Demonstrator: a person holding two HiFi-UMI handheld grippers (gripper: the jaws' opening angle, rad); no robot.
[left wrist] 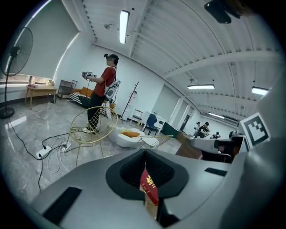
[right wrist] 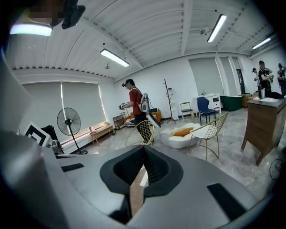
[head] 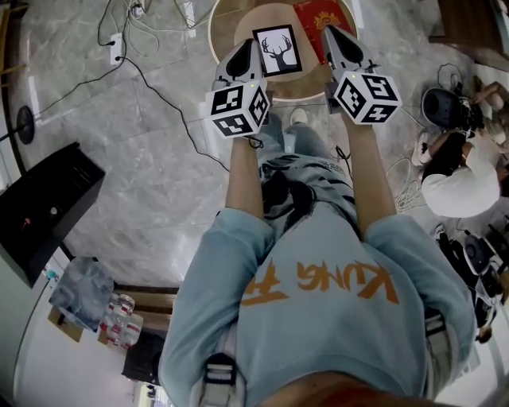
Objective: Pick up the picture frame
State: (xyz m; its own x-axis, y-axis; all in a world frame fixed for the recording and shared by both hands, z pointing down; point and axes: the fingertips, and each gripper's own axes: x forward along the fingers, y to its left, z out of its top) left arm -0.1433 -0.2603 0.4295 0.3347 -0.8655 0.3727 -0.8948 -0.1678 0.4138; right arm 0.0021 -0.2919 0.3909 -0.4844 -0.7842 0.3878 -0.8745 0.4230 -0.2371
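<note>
The picture frame (head: 277,50), black-edged with a deer silhouette on white, lies flat on a round wooden table (head: 238,16) at the top of the head view. My left gripper (head: 252,44) hovers just left of the frame, jaws shut and empty. To the right of the frame is my right gripper (head: 328,32), also shut and empty. In the left gripper view the shut jaws (left wrist: 145,154) leave a slit that shows a red booklet (left wrist: 149,188). The right gripper view has shut jaws (right wrist: 144,150) with bare wood of the table (right wrist: 135,193) behind them.
A red booklet (head: 322,17) lies on the table beside the frame. Cables and a power strip (head: 116,48) trail over the marble floor at left. A black cabinet (head: 48,211) stands at left, and a seated person (head: 461,179) at right. Wire chairs (left wrist: 94,127) stand beyond.
</note>
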